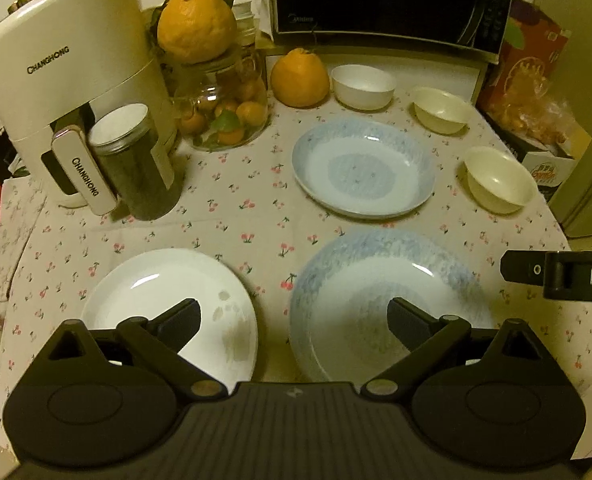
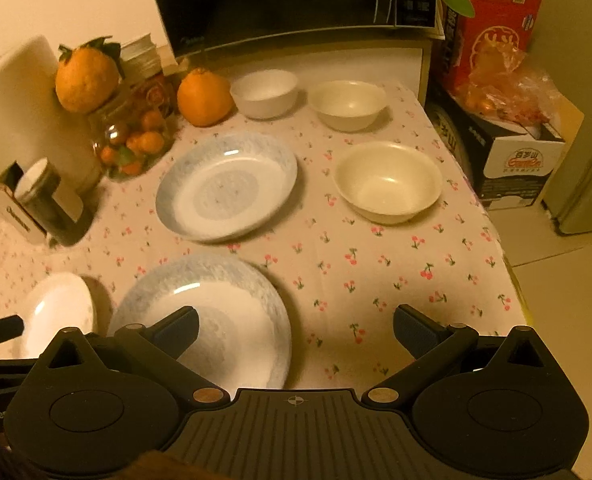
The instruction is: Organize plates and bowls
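Crockery lies spread over a cherry-print tablecloth [image 1: 255, 216]. From the left wrist, the left gripper [image 1: 293, 320] hangs with jaws wide apart and empty, above a glossy white plate [image 1: 143, 292] and a blue-rimmed deep plate [image 1: 376, 264]; only this view shows the white appliance [image 1: 67, 60] whole, and the right gripper's black tip at the right edge. From the right wrist, the right gripper [image 2: 296, 328], equally spread and empty, hovers over the near blue plate's edge and bare cloth. A second blue plate [image 2: 227, 184], two cream bowls [image 2: 388, 180] [image 2: 348, 104] and a white bowl [image 2: 263, 92] sit apart; floor shows here alone.
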A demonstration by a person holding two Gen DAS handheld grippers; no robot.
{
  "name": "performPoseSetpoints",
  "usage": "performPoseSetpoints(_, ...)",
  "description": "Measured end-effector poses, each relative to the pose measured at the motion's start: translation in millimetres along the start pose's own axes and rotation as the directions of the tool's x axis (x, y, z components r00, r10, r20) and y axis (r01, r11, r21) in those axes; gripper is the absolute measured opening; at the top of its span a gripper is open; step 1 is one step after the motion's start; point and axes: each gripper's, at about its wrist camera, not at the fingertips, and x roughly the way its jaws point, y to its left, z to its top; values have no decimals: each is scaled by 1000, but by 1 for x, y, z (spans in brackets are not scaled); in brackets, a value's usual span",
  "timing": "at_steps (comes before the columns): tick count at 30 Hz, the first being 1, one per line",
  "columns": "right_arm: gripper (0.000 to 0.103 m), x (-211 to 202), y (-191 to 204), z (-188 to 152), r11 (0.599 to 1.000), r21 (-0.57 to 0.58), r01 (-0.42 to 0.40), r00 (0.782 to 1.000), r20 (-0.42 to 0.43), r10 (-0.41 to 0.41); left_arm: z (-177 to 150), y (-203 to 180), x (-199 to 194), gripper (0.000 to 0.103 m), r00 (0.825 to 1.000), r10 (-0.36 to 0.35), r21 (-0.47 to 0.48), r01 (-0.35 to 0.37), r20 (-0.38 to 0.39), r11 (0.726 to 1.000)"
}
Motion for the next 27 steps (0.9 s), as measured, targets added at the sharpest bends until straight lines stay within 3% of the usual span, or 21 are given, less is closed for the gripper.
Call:
performPoseSetpoints(4, 103, 16, -8, 15, 998, 50, -45, 995, -88, 49, 11, -1, 9, 100, 998, -48, 9, 48, -39, 999)
performPoseSetpoints(8, 103, 27, -15, 26, 993, 99, -57, 990, -123, 69, 20, -6, 14, 100, 999, -38, 51, 39, -24, 998)
performPoseSetpoints(15, 103, 37, -22, 37, 987, 147, -64, 990, -118, 81, 39, -5, 30, 101, 998, -51, 25, 52, -21, 998)
performPoseSetpoints(23, 103, 59, -30, 45, 956, 255, -148, 978, -107, 180, 48, 11, 57, 100, 996, -76, -46, 74, -52, 996)
performPoseSetpoints(27, 102, 77, -40, 49, 918, 335, -211, 966, -69, 247, 57, 19, 71, 96, 994, -109, -52, 107, -29, 993)
